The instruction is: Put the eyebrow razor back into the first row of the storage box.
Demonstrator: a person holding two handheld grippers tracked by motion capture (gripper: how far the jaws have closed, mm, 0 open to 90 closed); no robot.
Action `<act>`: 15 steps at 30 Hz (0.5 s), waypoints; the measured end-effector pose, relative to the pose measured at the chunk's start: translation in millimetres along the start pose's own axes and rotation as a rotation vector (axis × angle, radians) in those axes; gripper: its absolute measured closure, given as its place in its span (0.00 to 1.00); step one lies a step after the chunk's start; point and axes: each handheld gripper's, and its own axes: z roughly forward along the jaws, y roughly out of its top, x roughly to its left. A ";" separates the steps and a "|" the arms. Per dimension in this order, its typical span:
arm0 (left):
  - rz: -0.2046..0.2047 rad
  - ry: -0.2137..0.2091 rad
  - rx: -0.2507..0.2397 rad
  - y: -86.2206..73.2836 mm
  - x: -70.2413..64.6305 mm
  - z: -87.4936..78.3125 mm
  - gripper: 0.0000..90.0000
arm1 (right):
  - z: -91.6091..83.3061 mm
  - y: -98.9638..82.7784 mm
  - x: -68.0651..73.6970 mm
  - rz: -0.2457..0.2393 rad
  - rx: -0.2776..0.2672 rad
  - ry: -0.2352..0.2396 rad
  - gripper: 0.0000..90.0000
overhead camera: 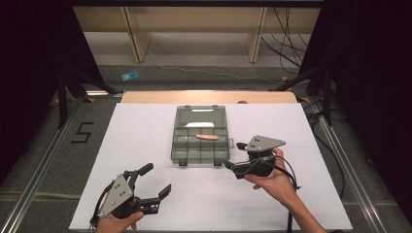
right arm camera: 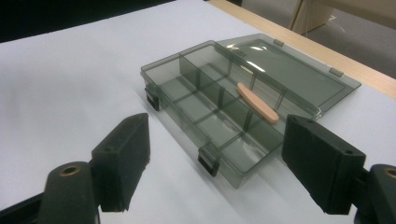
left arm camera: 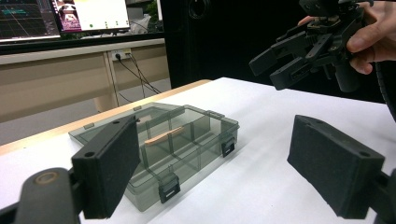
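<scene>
A smoky clear compartment box (overhead camera: 176,145) lies open at the middle of the white table, its lid (overhead camera: 199,116) folded flat toward the far side. One peach-coloured stick (overhead camera: 207,137) lies across its divided cells, also seen in the left gripper view (left arm camera: 164,135) and the right gripper view (right arm camera: 257,103). My right gripper (overhead camera: 233,155) hovers just right of the box's front corner, pointing left, jaws open and empty (right arm camera: 223,154). My left gripper (overhead camera: 158,178) sits near the front left, open and empty (left arm camera: 219,158), aimed toward the box (left arm camera: 205,140) and the right gripper (left arm camera: 273,70).
The white sheet (overhead camera: 145,136) covers the table up to a wooden strip (overhead camera: 209,97) at the far edge. Two black latches (right arm camera: 208,164) stick out from the box's front wall. Cables (overhead camera: 291,179) trail from the right gripper. Black curtains flank both sides.
</scene>
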 end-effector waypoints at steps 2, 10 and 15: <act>0.000 0.000 0.000 0.0 0.0 0.0 0.18 | -1.8 -1.6 -0.7 -0.001 -0.012 -0.012 0.27; 0.001 0.002 0.002 -0.1 0.5 -0.1 0.18 | -8.3 -6.5 -1.1 0.035 -0.038 0.010 0.27; -0.001 0.002 0.001 -0.1 0.4 -0.2 0.18 | -12.1 -9.2 1.2 0.048 -0.031 0.009 0.27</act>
